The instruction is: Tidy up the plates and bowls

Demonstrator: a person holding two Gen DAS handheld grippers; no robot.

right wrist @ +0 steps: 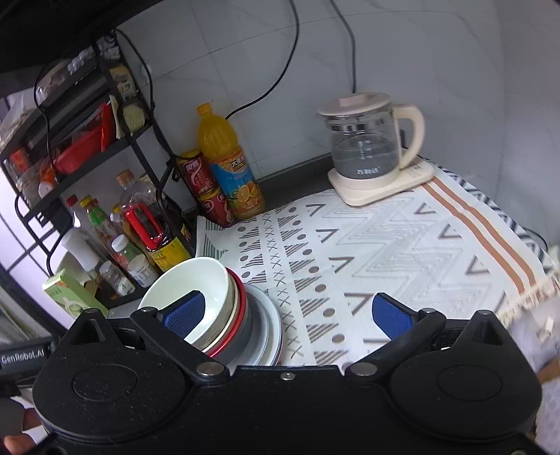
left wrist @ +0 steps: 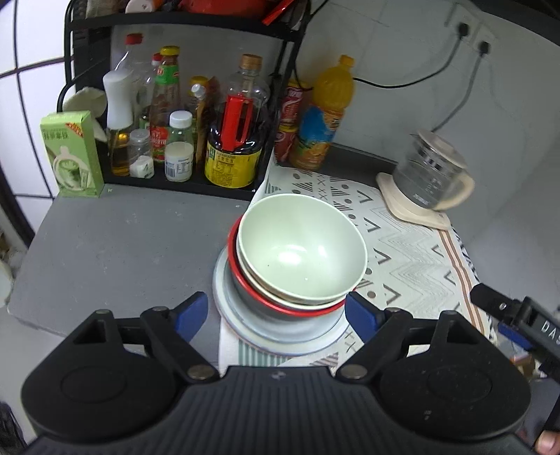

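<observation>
Both grippers are hanging spread and holding nothing: the left gripper (left wrist: 276, 311) is straddling the near side of the dish stack, the right gripper (right wrist: 290, 311) is idling beside it. Nested for tidiness, the green bowl (left wrist: 301, 248) is sitting in a cream bowl (left wrist: 259, 283), a red-rimmed bowl (left wrist: 245, 290), then grey plates (left wrist: 231, 315), at the patterned mat's (left wrist: 413, 252) nine-o'clock edge. Behind, at eleven o'clock, the condiment rack (left wrist: 87, 31) is crowding the counter (left wrist: 115, 245); the kettle (left wrist: 430, 171) is standing at two o'clock.
</observation>
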